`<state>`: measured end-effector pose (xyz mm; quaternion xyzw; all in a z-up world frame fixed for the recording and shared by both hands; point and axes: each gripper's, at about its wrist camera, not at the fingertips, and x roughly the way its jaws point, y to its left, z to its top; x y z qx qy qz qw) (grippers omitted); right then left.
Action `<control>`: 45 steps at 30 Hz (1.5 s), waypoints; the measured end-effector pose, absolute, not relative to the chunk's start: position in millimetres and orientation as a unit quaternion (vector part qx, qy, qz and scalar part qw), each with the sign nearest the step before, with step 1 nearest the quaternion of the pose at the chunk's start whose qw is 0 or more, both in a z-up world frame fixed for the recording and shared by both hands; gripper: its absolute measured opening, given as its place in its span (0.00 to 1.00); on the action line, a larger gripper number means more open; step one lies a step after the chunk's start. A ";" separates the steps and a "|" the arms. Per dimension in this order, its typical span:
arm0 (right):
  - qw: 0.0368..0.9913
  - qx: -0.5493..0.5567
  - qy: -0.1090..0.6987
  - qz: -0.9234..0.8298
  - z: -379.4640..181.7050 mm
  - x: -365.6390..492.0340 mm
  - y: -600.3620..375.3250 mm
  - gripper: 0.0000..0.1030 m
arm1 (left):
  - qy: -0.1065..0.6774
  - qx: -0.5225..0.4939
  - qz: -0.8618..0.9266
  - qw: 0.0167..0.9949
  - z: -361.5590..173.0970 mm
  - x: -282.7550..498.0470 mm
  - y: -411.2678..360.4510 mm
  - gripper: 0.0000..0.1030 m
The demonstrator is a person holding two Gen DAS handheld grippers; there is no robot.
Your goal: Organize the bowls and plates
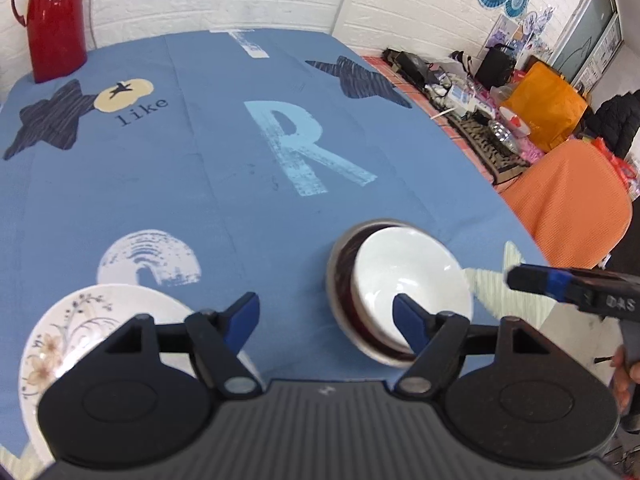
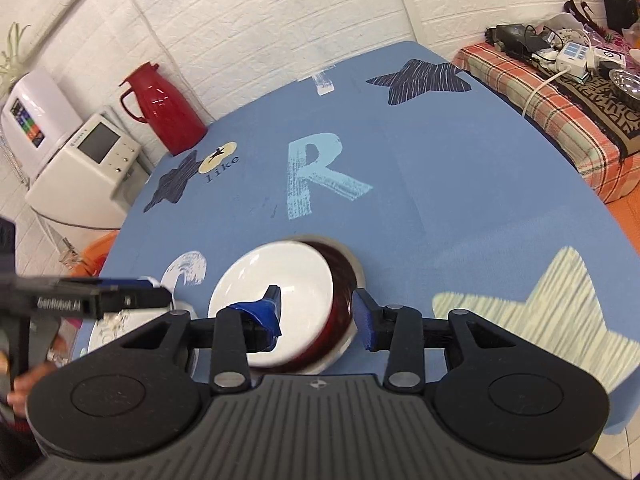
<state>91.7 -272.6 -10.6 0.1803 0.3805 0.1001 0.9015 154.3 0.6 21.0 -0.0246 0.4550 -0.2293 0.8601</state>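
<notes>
A white bowl (image 1: 412, 276) (image 2: 272, 280) leans tilted inside a dark red bowl with a steel rim (image 1: 340, 280) (image 2: 344, 280) on the blue tablecloth (image 1: 240, 208); both look blurred. My right gripper (image 2: 316, 312) is open. In its own view one finger lies over the white bowl and the other past the red bowl's rim. In the left wrist view this right gripper (image 1: 516, 278) hangs just right of the bowls, apart from them. A floral plate (image 1: 80, 328) (image 2: 112, 332) lies at the near left. My left gripper (image 1: 326, 320) (image 2: 156, 294) is open between plate and bowls, holding nothing.
A red thermos jug (image 1: 56, 20) (image 2: 168, 108) stands at the table's far left corner. To the right are a cluttered checked side table (image 2: 560, 96) and an orange chair (image 1: 572, 208). A white appliance (image 2: 88, 168) stands beyond the left edge. A hand (image 2: 28, 384) holds the left gripper.
</notes>
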 end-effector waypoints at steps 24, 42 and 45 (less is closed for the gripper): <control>0.861 0.222 0.450 0.081 -50.1 109.9 -289.6 0.27 | 0.524 -0.004 -0.236 0.818 -22.9 202.4 -12.6 0.73; 0.854 0.203 0.472 0.077 -51.6 131.8 -292.9 0.29 | 0.538 -0.005 -0.222 0.814 -38.9 215.4 -24.0 0.76; 0.851 0.202 0.478 0.079 -51.6 135.9 -292.5 0.30 | 0.536 -0.001 -0.222 0.815 -38.4 213.3 -24.5 0.76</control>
